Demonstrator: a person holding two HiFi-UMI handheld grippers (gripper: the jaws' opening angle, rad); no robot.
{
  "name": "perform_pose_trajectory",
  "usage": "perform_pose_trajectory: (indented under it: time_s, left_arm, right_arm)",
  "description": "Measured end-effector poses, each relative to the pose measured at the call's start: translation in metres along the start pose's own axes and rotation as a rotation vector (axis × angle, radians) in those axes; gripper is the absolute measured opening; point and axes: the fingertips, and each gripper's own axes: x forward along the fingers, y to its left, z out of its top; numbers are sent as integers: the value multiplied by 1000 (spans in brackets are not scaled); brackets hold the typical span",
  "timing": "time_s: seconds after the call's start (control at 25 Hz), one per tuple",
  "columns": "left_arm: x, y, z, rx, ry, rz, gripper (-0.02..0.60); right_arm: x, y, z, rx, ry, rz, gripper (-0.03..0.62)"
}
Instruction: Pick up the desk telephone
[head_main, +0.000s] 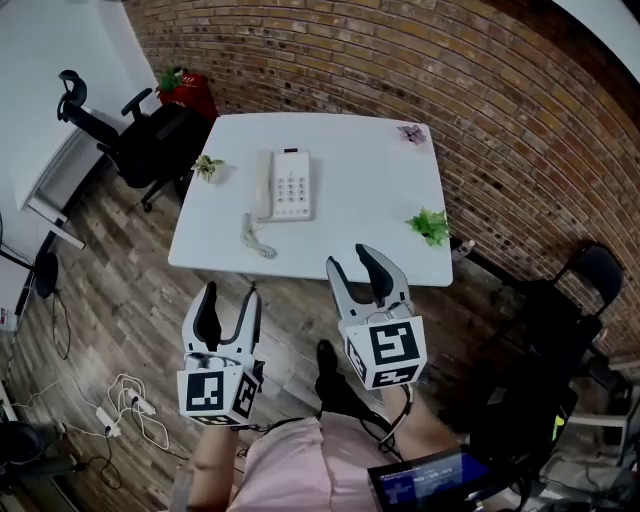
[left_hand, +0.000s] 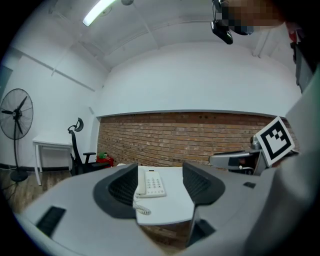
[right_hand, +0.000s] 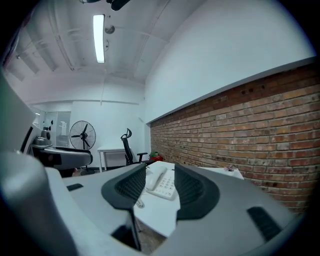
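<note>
short of the white table's (head_main: 350, 215) near edge, left gripper (head_main: 232, 292) and right gripper (head_main: 352, 258) hang over the floor, jaws apart and empty. the desk telephone (head_main: 285, 184) lies toward the table's left edge, its coiled cord (head_main: 257, 240) trailing to the near edge. lifting the base alone would likely spill the loose handset (head_main: 264, 185) or snag that cord. only the head view shows the gap to the table; only the gripper views show a standing fan (right_hand: 82, 136).
</note>
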Motion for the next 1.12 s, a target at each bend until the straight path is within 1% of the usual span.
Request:
perform_pose_trajectory:
  time_s: [0.2,0.44,0.6,0.88,1.12]
  left_arm:
    - [63,7,3,5,27,-2,282]
    - [127,8,14,22,28,-16,291]
    - [149,13,26,24,17,-3,291]
    - [171,29,45,26,-5,19,295]
    - [187,43,45,10,-6,20,295]
  right_arm:
    - [52,-32,-1,34,20,14,184]
    - [107,-61,14,43,5,38,184]
    - [132,-73,25,43,-1,53,184]
    - [161,-79,48,34,-36,68,184]
    - [179,-81,47,28,-25,66,184]
